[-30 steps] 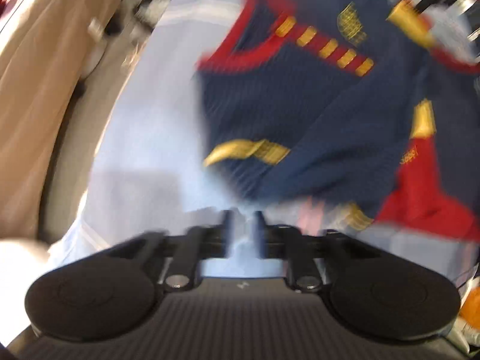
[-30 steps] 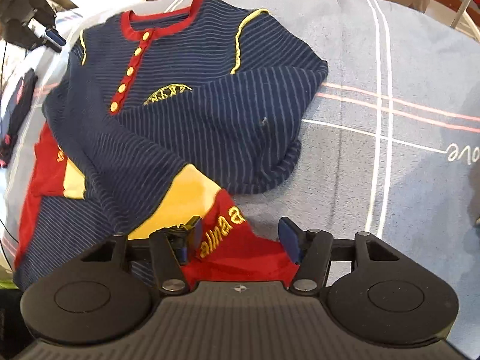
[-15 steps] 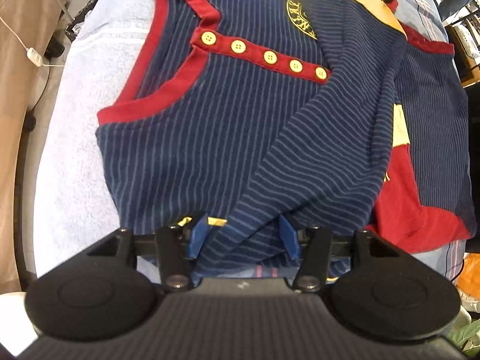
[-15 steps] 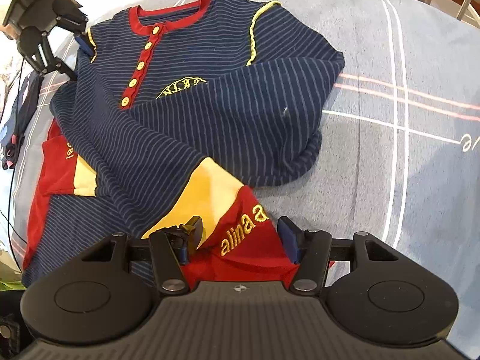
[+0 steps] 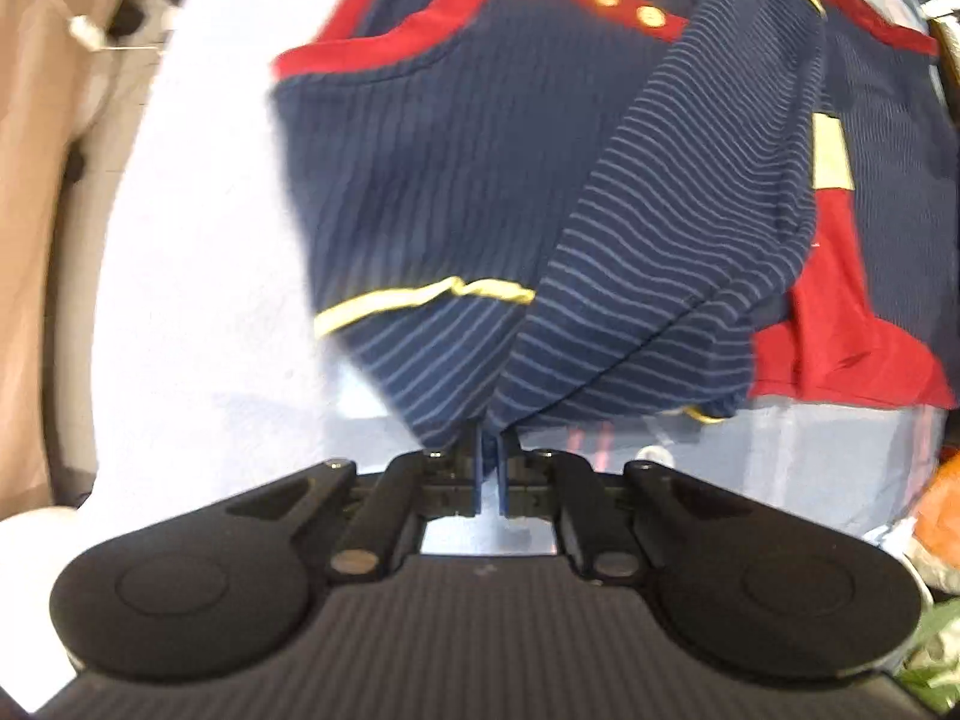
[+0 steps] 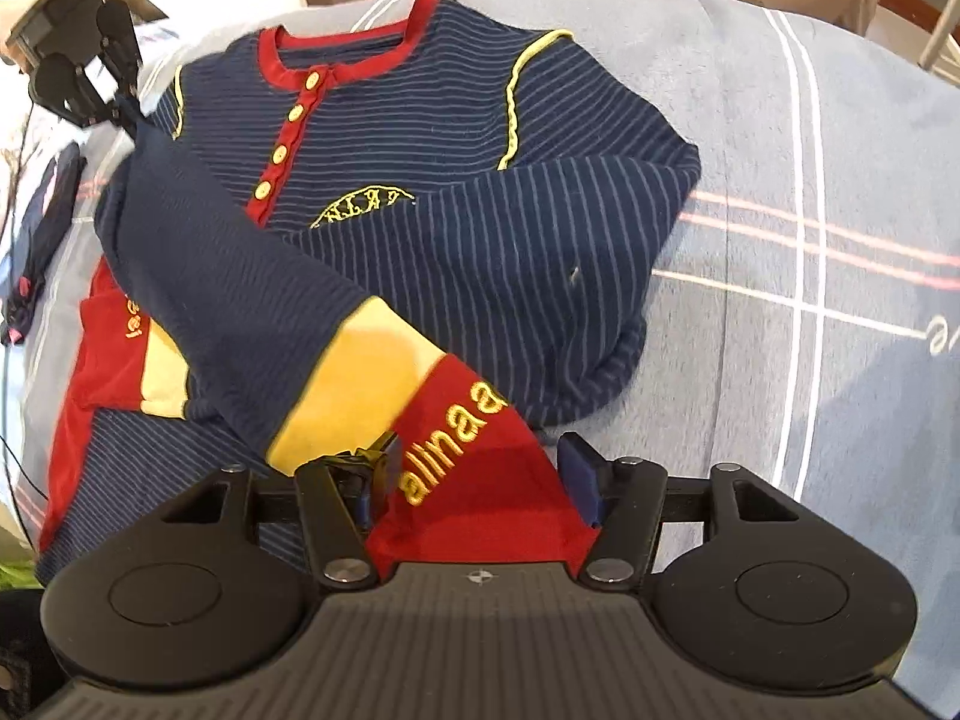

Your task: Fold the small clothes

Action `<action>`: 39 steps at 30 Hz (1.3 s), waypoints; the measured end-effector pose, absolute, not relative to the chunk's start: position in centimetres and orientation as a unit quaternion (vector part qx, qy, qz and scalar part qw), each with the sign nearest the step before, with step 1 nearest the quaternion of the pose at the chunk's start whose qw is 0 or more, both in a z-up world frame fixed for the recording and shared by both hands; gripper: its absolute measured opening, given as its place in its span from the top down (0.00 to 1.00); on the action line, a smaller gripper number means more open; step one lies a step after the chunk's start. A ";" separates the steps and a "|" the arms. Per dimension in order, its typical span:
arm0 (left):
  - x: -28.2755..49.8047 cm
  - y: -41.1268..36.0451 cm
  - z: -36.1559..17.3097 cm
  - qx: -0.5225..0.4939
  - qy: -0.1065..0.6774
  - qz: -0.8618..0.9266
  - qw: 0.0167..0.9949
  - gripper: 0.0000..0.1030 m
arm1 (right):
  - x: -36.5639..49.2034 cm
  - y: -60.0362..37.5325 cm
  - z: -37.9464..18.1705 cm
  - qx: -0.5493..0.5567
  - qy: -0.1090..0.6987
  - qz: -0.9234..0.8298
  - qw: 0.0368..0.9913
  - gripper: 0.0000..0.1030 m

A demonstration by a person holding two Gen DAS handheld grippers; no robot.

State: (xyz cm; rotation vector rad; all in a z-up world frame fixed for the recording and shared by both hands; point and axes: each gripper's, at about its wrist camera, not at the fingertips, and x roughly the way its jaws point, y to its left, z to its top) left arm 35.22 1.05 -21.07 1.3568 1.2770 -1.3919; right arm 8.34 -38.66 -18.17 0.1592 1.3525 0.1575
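Left wrist view: the left gripper [image 5: 491, 468] was recorded with its blue pads drawn nearly together, pinching a fold of the navy-blue striped knit shirt with red collar and yellow buttons [image 5: 432, 180] at the shoulder, just below the yellow piping [image 5: 420, 295]. The pinched cloth was seen pulled into a peak towards the camera. Part of this frame was blurred. To the left of the shirt, a broad strip of the pale blue bedcover with white and pink lines [image 5: 198, 252] was left bare as far as its edge, beyond which beige fabric [image 5: 36, 120] was noted.

Right wrist view: the right gripper [image 6: 477, 468] was recorded with its jaws set wide apart, the red cuff with yellow embroidered lettering [image 6: 474, 480] lying between the two pads; whether either pad pressed on the cuff could not be told. The sleeve was seen laid diagonally across the shirt's lower front, yellow band [image 6: 360, 384] next to the cuff. The shirt was spread front-up on the bedcover [image 6: 810, 240], collar away from the camera. The left gripper [image 6: 123, 114] was visible at the far left shoulder. A wide bare stretch of bedcover was noted to the shirt's right. A small dark garment [image 6: 42, 240] lay apart at the left edge. No containers were seen.
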 end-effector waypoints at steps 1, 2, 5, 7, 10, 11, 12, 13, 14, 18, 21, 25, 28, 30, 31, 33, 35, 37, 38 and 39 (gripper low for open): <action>35.3 1.3 -21.0 0.531 0.507 -0.549 0.400 0.95 | 8.6 -38.6 -18.4 0.069 0.628 0.075 0.771 0.06; 35.2 1.5 -20.9 0.531 0.504 -0.549 0.403 0.95 | 8.8 -38.5 -18.6 0.064 0.630 0.077 0.770 0.06; 34.6 2.5 -21.0 0.538 0.493 -0.546 0.412 0.93 | 9.6 -38.1 -19.3 0.050 0.637 0.085 0.765 0.12; 34.1 3.0 -20.9 0.529 0.490 -0.545 0.427 0.91 | 10.0 -37.7 -19.6 0.038 0.640 0.088 0.763 0.27; 33.6 4.1 -20.2 0.497 0.500 -0.540 0.460 0.53 | 10.0 -36.7 -20.0 -0.001 0.643 0.094 0.760 0.33; 33.5 4.7 -19.8 0.492 0.497 -0.536 0.472 0.33 | 9.9 -36.5 -19.9 -0.005 0.642 0.091 0.762 0.25; 33.1 5.4 -19.5 0.494 0.489 -0.529 0.487 0.06 | 9.8 -36.5 -19.7 -0.003 0.640 0.083 0.764 0.14; 32.8 6.3 -19.1 0.494 0.479 -0.523 0.503 0.01 | 9.5 -36.6 -19.3 0.002 0.635 0.074 0.769 0.11; 32.7 7.5 -18.8 0.487 0.477 -0.518 0.517 0.01 | 9.1 -36.8 -18.6 0.009 0.624 0.065 0.779 0.10; 32.4 11.2 -17.0 0.401 0.509 -0.480 0.592 0.01 | 6.7 -38.0 -16.4 0.051 0.593 0.030 0.803 0.03; 30.6 14.0 -15.7 0.298 0.525 -0.461 0.650 0.01 | 4.5 -38.1 -15.3 0.079 0.581 0.027 0.809 0.03; 24.9 15.7 -14.8 0.174 0.522 -0.446 0.706 0.01 | 1.3 -37.9 -14.4 0.114 0.562 0.004 0.819 0.00; 20.2 15.5 -15.5 0.141 0.529 -0.439 0.712 0.02 | -0.7 -37.3 -14.4 0.129 0.560 -0.006 0.818 0.00; 17.2 15.4 -16.6 0.131 0.539 -0.437 0.709 0.09 | -1.2 -36.3 -14.5 0.134 0.564 -0.008 0.815 0.00; 15.9 15.6 -17.3 0.118 0.551 -0.431 0.705 0.12 | -1.6 -35.8 -14.5 0.138 0.566 -0.004 0.813 0.00; 13.6 16.0 -18.5 0.079 0.585 -0.413 0.693 0.12 | -2.5 -35.1 -14.9 0.136 0.581 -0.003 0.803 0.00; 11.0 16.3 -20.2 0.057 0.600 -0.405 0.687 0.11 | -3.9 -34.8 -15.2 0.139 0.589 -0.010 0.796 0.00; 8.3 17.2 -21.1 0.048 0.610 -0.391 0.687 0.10 | -5.5 -35.1 -15.5 0.167 0.592 -0.012 0.789 0.00; 7.0 17.9 -21.5 0.042 0.616 -0.384 0.687 0.10 | -6.3 -35.3 -15.6 0.175 0.593 -0.018 0.786 0.00; 5.9 18.5 -21.7 0.034 0.619 -0.378 0.687 0.09 | -7.2 -35.5 -15.6 0.178 0.595 -0.025 0.783 0.00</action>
